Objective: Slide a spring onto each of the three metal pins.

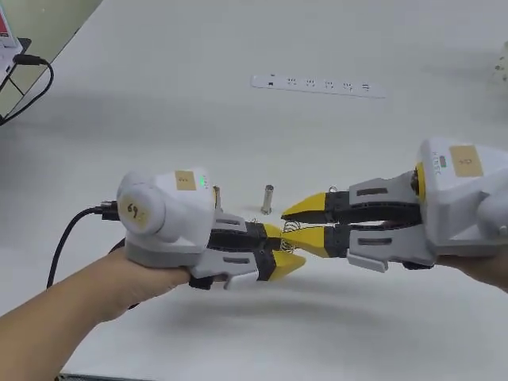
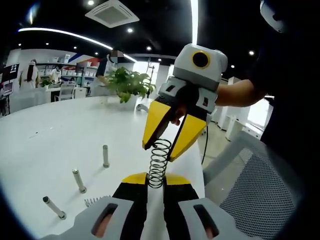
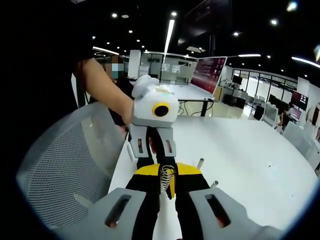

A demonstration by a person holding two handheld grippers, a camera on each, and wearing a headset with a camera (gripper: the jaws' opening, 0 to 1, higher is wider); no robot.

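A small steel spring [image 1: 291, 231] hangs in the air between my two grippers, above the white table [image 1: 238, 127]. My left gripper [image 1: 284, 252] points right and grips one end; in its own view the spring [image 2: 158, 164] rises from between its yellow jaws. My right gripper [image 1: 292, 228] points left, its jaws closed against the other end [image 3: 167, 179]. The right gripper [image 2: 160, 152] faces the left one. Three upright metal pins [image 2: 105, 156], [image 2: 79, 180], [image 2: 53, 207] stand on the table, all bare. One pin [image 1: 267, 199] stands just behind the jaws.
A loose spring [image 2: 95, 201] lies by the pins. A white power strip [image 1: 317, 85] lies at the far side, and a black cable [image 1: 36, 87] runs at the far left. A mesh office chair [image 3: 65, 165] stands beside the table edge.
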